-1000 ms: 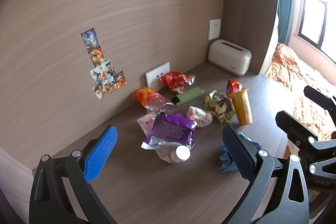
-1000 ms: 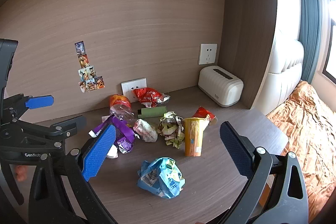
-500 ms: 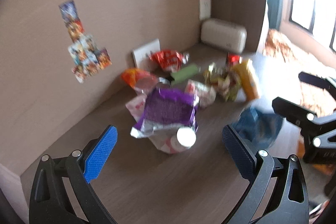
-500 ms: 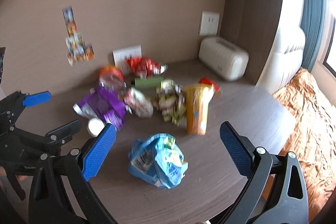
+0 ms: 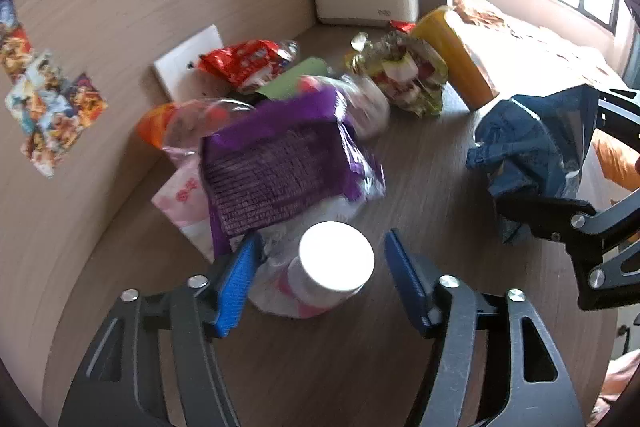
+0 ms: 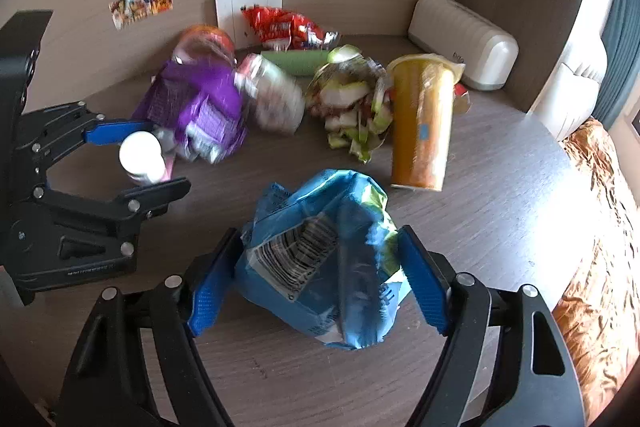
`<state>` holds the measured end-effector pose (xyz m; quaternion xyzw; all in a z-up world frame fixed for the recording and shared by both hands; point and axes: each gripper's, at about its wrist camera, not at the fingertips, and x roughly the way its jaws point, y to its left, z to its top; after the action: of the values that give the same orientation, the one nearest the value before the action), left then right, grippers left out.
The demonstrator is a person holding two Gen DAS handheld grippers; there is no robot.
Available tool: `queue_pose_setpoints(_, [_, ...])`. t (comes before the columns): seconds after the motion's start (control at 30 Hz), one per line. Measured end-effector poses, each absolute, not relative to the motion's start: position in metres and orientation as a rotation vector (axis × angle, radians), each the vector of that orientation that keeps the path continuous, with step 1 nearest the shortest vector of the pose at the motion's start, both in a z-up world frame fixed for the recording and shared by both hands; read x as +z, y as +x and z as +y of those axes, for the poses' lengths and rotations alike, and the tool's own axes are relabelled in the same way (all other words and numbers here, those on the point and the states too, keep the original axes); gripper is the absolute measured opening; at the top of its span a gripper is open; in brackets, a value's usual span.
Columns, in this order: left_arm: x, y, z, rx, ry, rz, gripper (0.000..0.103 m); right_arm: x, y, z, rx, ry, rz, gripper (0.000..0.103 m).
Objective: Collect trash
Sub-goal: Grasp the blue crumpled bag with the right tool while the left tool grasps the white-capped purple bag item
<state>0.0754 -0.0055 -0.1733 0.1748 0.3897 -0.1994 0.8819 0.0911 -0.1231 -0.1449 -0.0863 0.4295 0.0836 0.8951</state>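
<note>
Trash pile on a wooden desk [image 6: 500,211]: L gripper [image 5: 318,273] straddles a white-capped bottle [image 5: 336,261] at the near edge of the pile, jaws closing, pads not yet on it; purple wrapper [image 5: 276,163] lies just behind the bottle; R gripper [image 6: 316,281] brackets a crumpled blue bag [image 6: 320,259] at desk front, jaws closing, pads at the bag's sides, contact unclear; orange cup [image 6: 422,123] stands upright w/ green-white wrapper [image 6: 352,107] beside it; red packet [image 6: 288,27] near wall sockets.
</note>
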Motion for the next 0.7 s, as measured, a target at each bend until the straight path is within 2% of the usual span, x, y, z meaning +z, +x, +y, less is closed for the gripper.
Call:
queue_pose_setpoints(0.07, [-0.174, 0.077, -0.009, -0.422, 0.369, 0.791, 0.057, -0.145, 0.091, -0.121, 0.187, -0.182, 0.882, 0.076])
queue_pose_setpoints(0.1, [-0.175, 0.078, -0.011, -0.421, 0.37, 0.781, 0.05, -0.145, 0.09, -0.121, 0.193, -0.181, 0.883, 0.075])
queue_pose_setpoints(0.13, [-0.175, 0.08, -0.014, -0.417, 0.376, 0.778, 0.038, -0.145, 0.089, -0.121, 0.195, -0.182, 0.882, 0.074])
queue_pose_setpoints(0.2, [-0.174, 0.082, -0.019, -0.403, 0.391, 0.753, 0.028, -0.144, 0.088, -0.12, 0.197, -0.186, 0.878, 0.073])
queue_pose_setpoints(0.7, [-0.127, 0.028, 0.004, -0.329, 0.401, 0.733, 0.028, -0.112, 0.07, -0.132, 0.208, -0.131, 0.816, 0.072])
